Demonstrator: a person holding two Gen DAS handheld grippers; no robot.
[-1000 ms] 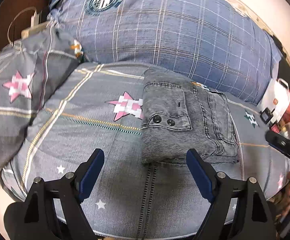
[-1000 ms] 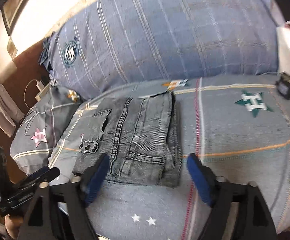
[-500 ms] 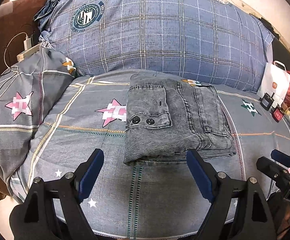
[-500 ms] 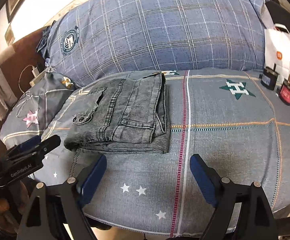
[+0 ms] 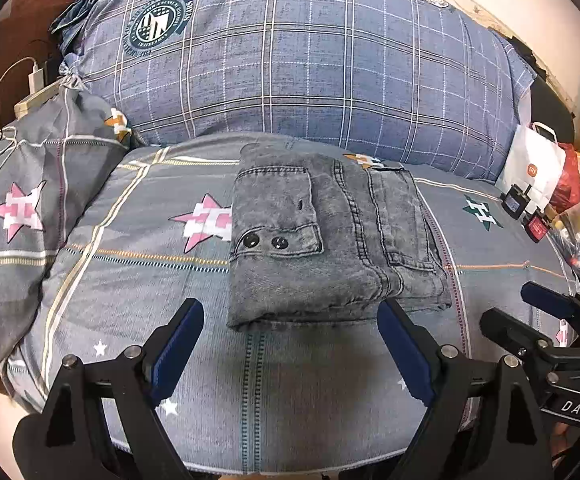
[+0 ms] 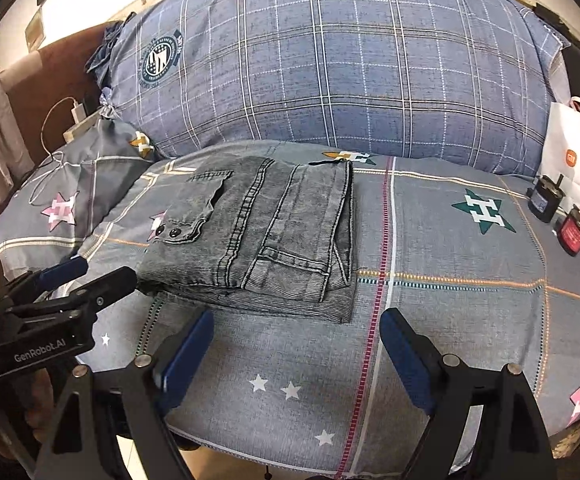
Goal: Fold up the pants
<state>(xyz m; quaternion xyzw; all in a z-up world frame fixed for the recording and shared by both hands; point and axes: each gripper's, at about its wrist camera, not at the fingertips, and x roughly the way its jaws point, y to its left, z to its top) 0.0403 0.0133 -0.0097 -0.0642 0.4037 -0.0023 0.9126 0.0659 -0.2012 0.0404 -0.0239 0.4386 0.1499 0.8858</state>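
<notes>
The bed (image 5: pixel 297 392) carries a big blue plaid pillow (image 5: pixel 309 60) at its head. My folded grey pants (image 5: pixel 325 240) lie flat mid-bed, just ahead of my left gripper (image 5: pixel 290 336) and ahead-left of my right gripper (image 6: pixel 295 344). Both gape wide, holding nothing. Their bodies read "GenRobot.AI" and "DAS".

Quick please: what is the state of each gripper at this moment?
Left gripper: open, holding nothing, short of the folded pants.
Right gripper: open, holding nothing.
</notes>
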